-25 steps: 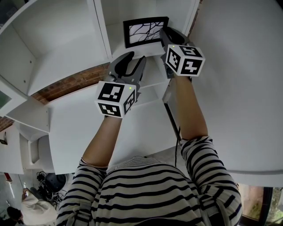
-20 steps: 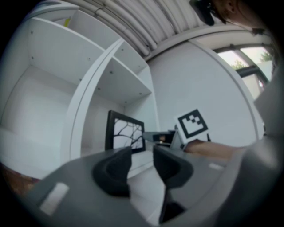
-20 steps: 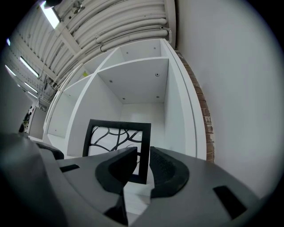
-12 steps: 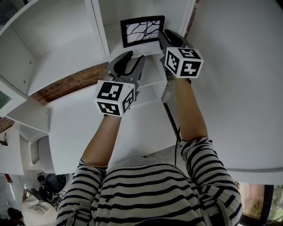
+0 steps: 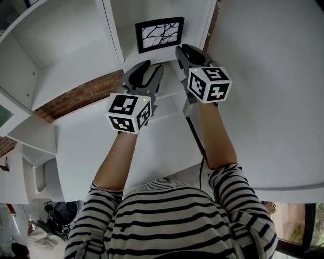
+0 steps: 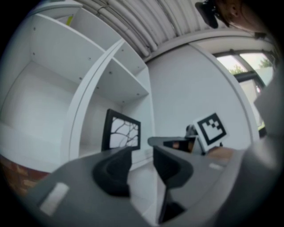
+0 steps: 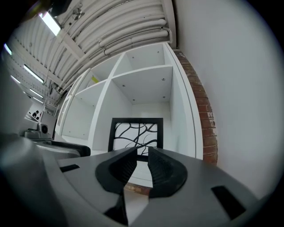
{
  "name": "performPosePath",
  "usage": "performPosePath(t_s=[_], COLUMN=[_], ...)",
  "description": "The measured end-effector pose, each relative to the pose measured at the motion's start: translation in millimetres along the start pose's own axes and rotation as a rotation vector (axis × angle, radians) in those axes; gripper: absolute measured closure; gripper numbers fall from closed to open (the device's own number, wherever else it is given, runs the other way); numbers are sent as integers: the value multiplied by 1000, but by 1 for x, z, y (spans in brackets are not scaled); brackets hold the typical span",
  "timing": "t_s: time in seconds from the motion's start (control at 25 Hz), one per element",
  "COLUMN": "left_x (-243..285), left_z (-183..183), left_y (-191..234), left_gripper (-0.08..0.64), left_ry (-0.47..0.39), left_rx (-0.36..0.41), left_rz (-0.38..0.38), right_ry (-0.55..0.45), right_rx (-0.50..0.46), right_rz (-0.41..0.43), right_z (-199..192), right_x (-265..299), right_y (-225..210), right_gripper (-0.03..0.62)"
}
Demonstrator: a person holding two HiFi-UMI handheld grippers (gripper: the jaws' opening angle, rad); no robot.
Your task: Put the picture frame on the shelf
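The picture frame [image 5: 159, 34], black with a branch pattern on white, stands upright on the floor of a white shelf compartment [image 5: 152, 10]. It also shows in the left gripper view as the frame [image 6: 120, 133] and in the right gripper view as the frame [image 7: 137, 133]. My right gripper [image 5: 182, 49] hangs just in front of the frame's lower right corner, apart from it, jaws a narrow gap apart and empty [image 7: 142, 153]. My left gripper [image 5: 152, 67] is lower and to the left, open, with nothing between its fingers [image 6: 142, 153].
The white shelving unit has more compartments to the left [image 5: 61, 45], split by an upright divider [image 5: 114, 35]. A brick wall strip [image 5: 76, 96] runs beside it. A plain white wall [image 5: 273, 76] closes the right side.
My right gripper has drawn back from the frame's right edge; the frame now stands alone in the compartment. The left gripper has barely shifted.
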State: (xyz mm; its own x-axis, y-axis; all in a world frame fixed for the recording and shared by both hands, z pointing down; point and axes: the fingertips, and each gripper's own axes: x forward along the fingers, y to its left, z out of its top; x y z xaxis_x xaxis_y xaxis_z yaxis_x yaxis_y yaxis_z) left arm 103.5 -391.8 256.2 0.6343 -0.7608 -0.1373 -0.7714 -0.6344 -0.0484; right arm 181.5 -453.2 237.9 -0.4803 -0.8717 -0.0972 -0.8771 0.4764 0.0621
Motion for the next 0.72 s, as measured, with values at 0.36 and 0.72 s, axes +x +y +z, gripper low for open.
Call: performPosePath(t_s=[0.36,0.72], left_x=[-32,-84], left_z=[-15,-44], left_y=[-11,-16], left_gripper=[520,552], left_ry=[-7,-6], left_rx=[-39,-90], left_rz=[-66,-139], right_ry=[-2,-6], right_rx=[38,98], right_rz=[79,139], right_z=[-24,-61], right_x=[-40,-79], right_y=[55,126], right_gripper=[532,583])
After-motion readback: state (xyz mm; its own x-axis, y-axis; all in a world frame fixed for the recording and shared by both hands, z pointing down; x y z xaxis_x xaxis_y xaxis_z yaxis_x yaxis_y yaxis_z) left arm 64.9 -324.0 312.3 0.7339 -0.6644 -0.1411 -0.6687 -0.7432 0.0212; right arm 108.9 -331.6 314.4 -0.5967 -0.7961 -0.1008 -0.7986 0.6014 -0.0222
